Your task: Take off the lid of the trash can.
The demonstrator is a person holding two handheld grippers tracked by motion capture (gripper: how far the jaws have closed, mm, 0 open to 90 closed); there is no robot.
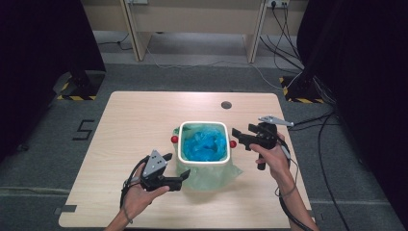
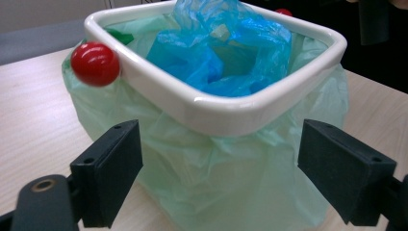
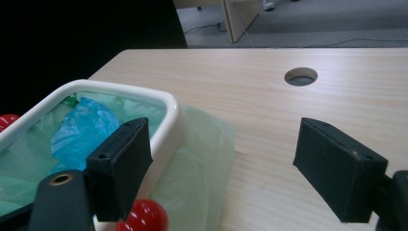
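Observation:
A small bin with a white rim stands mid-table, lined with a pale green bag that drapes down its outside. A crumpled blue bag lies inside. Red knobs stick out at its left and right. My left gripper is at the bin's near left corner, open; in the left gripper view its jaws flank the green bag below the rim without touching it. My right gripper hovers at the bin's right side, open, above the red knob.
The light wooden table has a round cable hole behind the bin. Grey carpet surrounds the table, with dark curtains at both sides, stand bases on hazard tape, and cables on the floor at the right.

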